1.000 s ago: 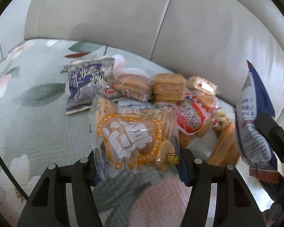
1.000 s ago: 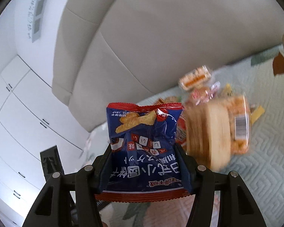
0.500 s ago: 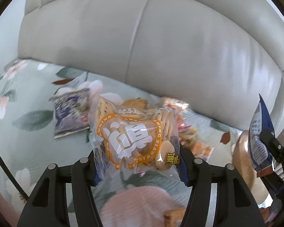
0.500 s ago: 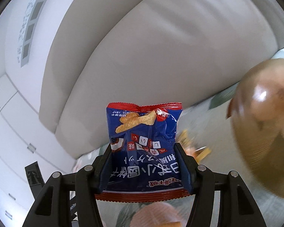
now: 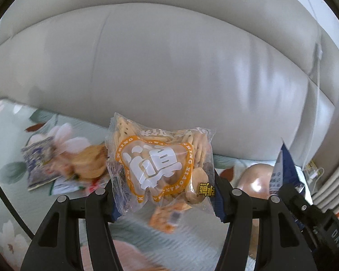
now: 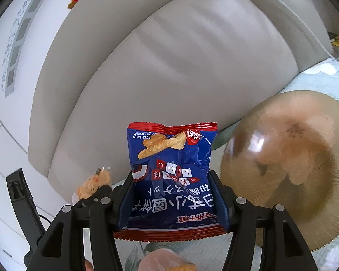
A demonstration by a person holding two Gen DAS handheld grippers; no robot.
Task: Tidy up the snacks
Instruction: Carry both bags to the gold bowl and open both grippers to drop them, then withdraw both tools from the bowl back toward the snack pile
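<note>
My left gripper [image 5: 163,199] is shut on a clear cracker bag with an orange label [image 5: 161,164], held upright above the floral cover. My right gripper [image 6: 170,199] is shut on a blue snack bag with red edges [image 6: 171,174], also upright. A brown bowl [image 6: 289,169] lies just to the right of that bag; in the left wrist view the same bowl [image 5: 255,178] shows at the right, beside the blue bag [image 5: 282,169] and the right gripper's body. More snack packs [image 5: 88,162] lie blurred on the cover at the left, with a purple bag [image 5: 39,162] among them.
A grey sofa backrest [image 5: 169,67] fills the background. The floral quilted cover [image 5: 9,171] spreads over the seat. An orange pack [image 5: 169,216] lies below the cracker bag. White cabinets [image 6: 2,135] stand at the left of the right wrist view. A cable [image 5: 314,174] lies at far right.
Both grippers rose and swung right with their bags still gripped. The snack pile slid to the left and lower in the left view; the brown bowl came fully into the right view.
</note>
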